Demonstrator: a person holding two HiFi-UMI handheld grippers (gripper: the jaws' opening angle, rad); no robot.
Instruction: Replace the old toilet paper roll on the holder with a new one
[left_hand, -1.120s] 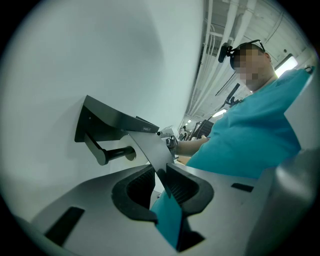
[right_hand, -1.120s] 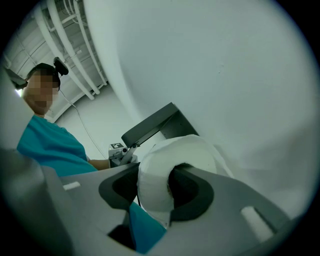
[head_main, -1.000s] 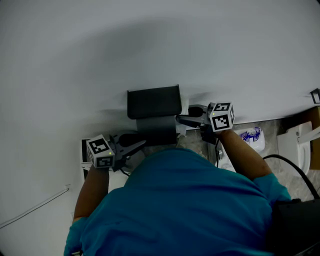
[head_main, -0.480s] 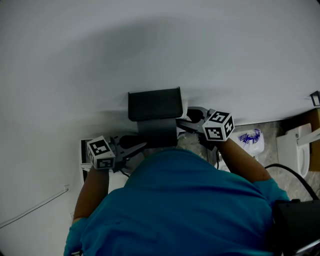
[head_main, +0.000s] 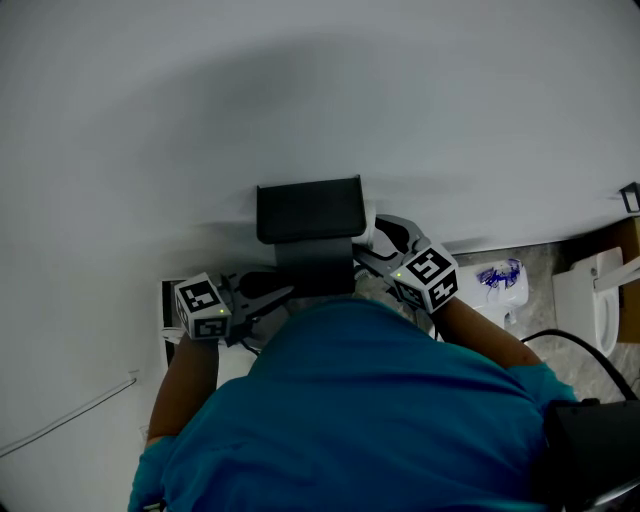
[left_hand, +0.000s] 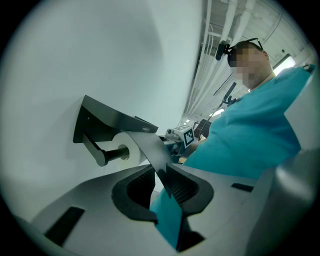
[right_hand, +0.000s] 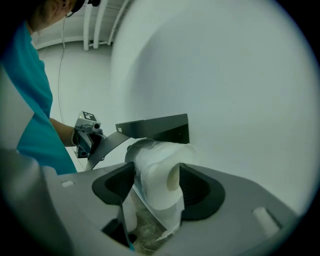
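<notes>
My left tongs (left_hand: 161, 175) are clamped on the lower edge of the grey flap (left_hand: 145, 145). The flap runs up from them to the black holder (head_main: 308, 208), which is fixed to the pale wall (head_main: 300, 90). In the left gripper view the flap is pinched thin between the two pads, and behind it a black arm (left_hand: 97, 150) reaches under the holder's top plate.

The toilet paper roll (right_hand: 155, 155) sits on that arm, just below the top plate. A loose tail of paper hangs from its underside.

My right tongs (right_hand: 156, 171) have just been opening and now stand wide. The roll is between them, one jaw close beside each end. From the right gripper view I read no squeeze on it, though the gaps are narrow.

In the head view the two tongs come in from opposite sides. The left one points in under the holder from its left, and the right one is angled up at the holder's right end. My blue shirt (head_main: 370, 400) fills the lower part of that view and hides the space beneath the holder. Off to the right, on the speckled floor (head_main: 540, 260), lies a white pack with blue print (head_main: 500, 275), well apart from the holder.
</notes>
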